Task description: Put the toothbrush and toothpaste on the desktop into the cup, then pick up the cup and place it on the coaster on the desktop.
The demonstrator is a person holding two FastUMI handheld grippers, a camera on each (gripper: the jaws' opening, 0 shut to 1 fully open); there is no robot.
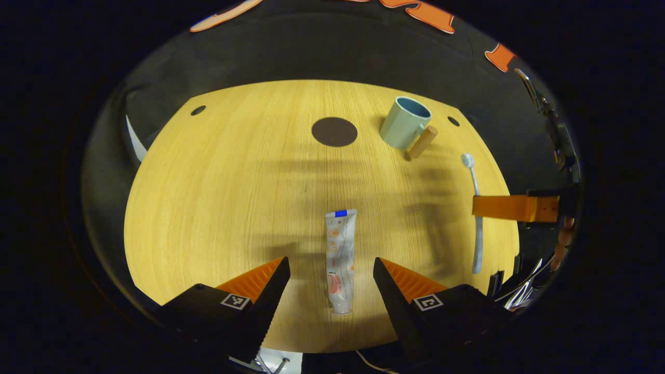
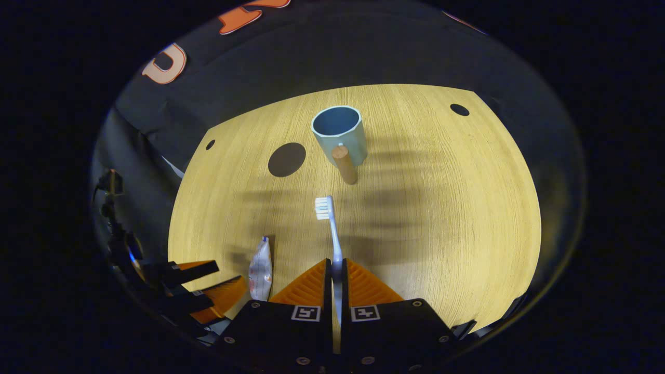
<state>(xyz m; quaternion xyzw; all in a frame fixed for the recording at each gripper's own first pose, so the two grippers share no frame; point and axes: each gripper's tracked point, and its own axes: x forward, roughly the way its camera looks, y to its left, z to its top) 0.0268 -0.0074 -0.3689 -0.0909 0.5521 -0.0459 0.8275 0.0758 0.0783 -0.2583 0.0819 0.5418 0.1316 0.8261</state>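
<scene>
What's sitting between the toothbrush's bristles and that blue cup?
Bare wooden desktop, by the right gripper view; the cup's wooden handle points toward the toothbrush.

I count one cup (image 2: 338, 132), one toothbrush (image 2: 332, 228), one toothpaste tube (image 1: 341, 259) and one round dark coaster (image 1: 334, 131) on my tabletop (image 2: 441, 208). The tabletop has two small dark holes. I see two grippers: left (image 1: 331, 278), right (image 2: 337, 278).

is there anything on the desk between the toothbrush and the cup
Nothing visible does. The right tool is shut on the toothbrush, and bare desktop lies between its head and the cup. The cup's wooden handle points toward the brush.
</scene>
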